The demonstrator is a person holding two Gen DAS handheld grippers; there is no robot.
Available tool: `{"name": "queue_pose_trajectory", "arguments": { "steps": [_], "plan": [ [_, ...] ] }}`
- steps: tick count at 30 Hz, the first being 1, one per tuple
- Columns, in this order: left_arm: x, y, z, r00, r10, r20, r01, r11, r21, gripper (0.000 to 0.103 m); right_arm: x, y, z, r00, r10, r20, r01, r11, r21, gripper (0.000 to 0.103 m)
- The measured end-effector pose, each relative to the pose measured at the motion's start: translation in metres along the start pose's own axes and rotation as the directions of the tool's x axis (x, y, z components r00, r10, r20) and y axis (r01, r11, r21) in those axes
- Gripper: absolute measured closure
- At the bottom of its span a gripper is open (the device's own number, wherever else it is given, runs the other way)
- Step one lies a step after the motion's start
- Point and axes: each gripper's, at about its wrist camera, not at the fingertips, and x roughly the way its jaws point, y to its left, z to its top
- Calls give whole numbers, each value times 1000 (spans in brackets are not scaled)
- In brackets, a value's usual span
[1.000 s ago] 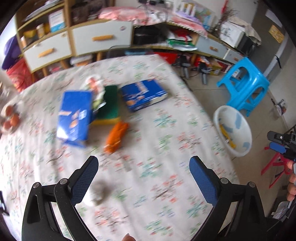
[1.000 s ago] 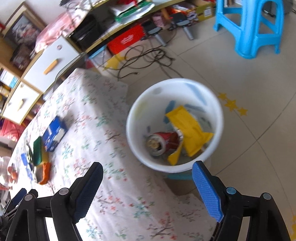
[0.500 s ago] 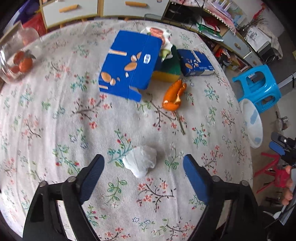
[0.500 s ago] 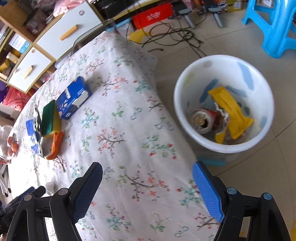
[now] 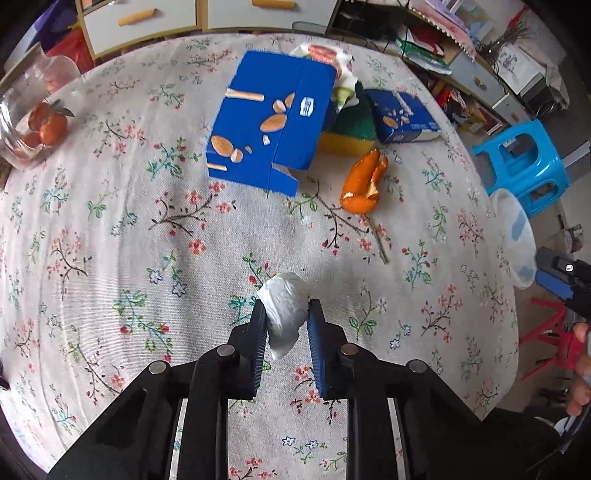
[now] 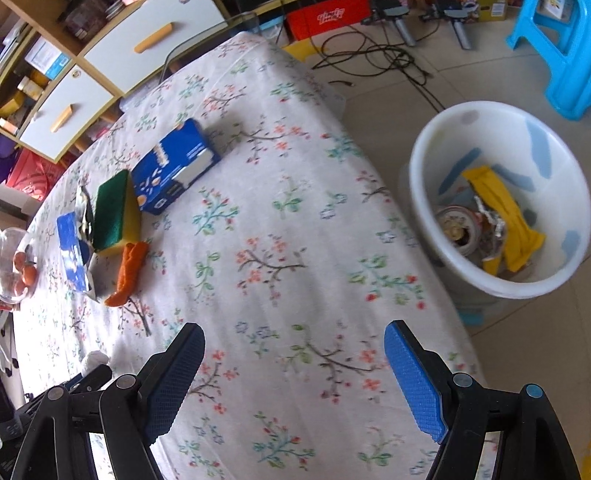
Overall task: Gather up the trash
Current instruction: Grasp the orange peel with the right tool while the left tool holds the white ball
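Tissue wad point(image 5: 283, 311) sits pinched inside left claw point(image 5: 284, 314).

The left wrist view sits just behind the left gripper point(image 5: 284, 317) and looks steeply down along its fingers onto the flowered desk point(image 5: 110, 258), close to the cloth; the drawers point(image 5: 140, 22) lie far ahead at the top edge.

The right wrist view rides behind the right gripper point(image 6: 293, 354), higher over the desk's edge, facing down and forward, with the desk point(image 6: 288, 229) ahead and left of the gripper and the floor ahead to its right.

Both views share the orange peel point(image 5: 362, 184) point(image 6: 127, 273), the sponge point(image 5: 351, 129) point(image 6: 114, 210), the blue boxes point(image 5: 266, 122) point(image 6: 173, 170), the white bin point(image 5: 515, 236) point(image 6: 443, 147) and the blue stool point(image 5: 524, 162) point(image 6: 554, 55). Each camera also catches the other gripper at its frame edge.
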Motion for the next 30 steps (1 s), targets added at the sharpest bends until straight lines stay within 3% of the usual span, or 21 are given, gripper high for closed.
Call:
{"name": "queue_pose_trajectory", "arguments": {
  "steps": [8, 17, 26, 30],
  "plan": [
    [-35, 29, -2, 996, 18, 83, -17, 1000, -22, 81, 26, 46, 1, 999, 24, -35, -25, 999, -41, 19],
    [-54, 63, -6, 992, 28, 126, -17, 996, -86, 81, 71, 110, 6, 995, 87, -53, -92, 992, -85, 19],
    [-61, 84, -9, 990, 27, 136, -11, 993, -118, 81, 115, 148, 7, 995, 90, -34, -93, 990, -103, 26],
    [-59, 88, -11, 991, 32, 133, -15, 992, -128, 81, 118, 160, 7, 999, 36, 34, -31, 990, -136, 31]
  ]
}}
